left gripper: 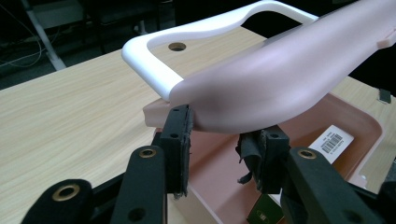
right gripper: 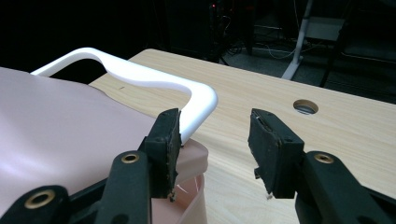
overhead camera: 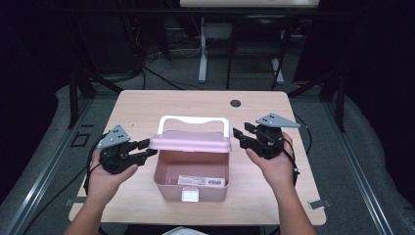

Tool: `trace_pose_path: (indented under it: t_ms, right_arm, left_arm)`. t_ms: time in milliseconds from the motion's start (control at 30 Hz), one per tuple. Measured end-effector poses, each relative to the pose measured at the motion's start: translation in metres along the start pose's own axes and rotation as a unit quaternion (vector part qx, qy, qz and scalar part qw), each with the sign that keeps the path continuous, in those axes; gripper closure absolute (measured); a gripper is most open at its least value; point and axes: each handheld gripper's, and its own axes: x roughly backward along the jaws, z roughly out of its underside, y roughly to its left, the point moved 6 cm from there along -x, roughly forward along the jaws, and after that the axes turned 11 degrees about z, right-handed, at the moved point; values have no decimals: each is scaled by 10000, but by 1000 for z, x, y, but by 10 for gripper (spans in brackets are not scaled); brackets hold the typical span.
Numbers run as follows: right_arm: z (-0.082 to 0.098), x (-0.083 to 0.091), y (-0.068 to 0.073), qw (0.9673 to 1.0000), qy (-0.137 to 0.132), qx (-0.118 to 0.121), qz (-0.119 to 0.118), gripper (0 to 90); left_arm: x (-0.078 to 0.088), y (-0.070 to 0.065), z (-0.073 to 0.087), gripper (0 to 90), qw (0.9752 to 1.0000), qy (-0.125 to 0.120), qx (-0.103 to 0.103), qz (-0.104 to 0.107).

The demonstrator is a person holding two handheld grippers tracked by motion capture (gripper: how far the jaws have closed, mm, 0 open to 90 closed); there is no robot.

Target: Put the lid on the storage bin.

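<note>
The wooden table (overhead camera: 147,105) carries a pink plastic storage box (overhead camera: 191,183) standing near its front edge, label side toward the person, and above the box the pink lid (overhead camera: 191,142) is raised, hinged or propped along the back and lying roughly level over the far half of the opening. The lid's long axis runs left to right across the table, and its white carry handle (overhead camera: 193,120) points away from the person toward the far side. The left tongs (overhead camera: 149,148) sit at the lid's left end; in the left gripper view the lid's rounded edge rests between the pads, one pad touching it, though I can't quite tell whether the other is pressing, so the hold looks loose at best. The right tongs (overhead camera: 240,134) are spread wide and empty, just beside the lid's right end, with one finger (right gripper: 167,135) close to the handle's corner. What worries me is that the lid seems carried from one end only: if that slack hold slips, it could drop shut onto the box or twist on its back edge, and a nudge from either side might shove the light box across the table.
</note>
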Motion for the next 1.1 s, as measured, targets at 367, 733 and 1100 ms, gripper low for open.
trace_pose_path:
  t_ms: [367,733,1100]
  right_arm:
    - [0,-3,-3,9999,-47,-59,-72,532]
    - [-1,0,-4,9999,-102,-110,-41,532]
    - [1,-1,-5,9999,-90,-116,-25,531]
  left_arm:
    - [-1,-2,4,627,10000,0,-3,-23]
    - [0,-1,5,627,10000,23,20,15]
    - [0,-3,5,631,10000,82,22,-2]
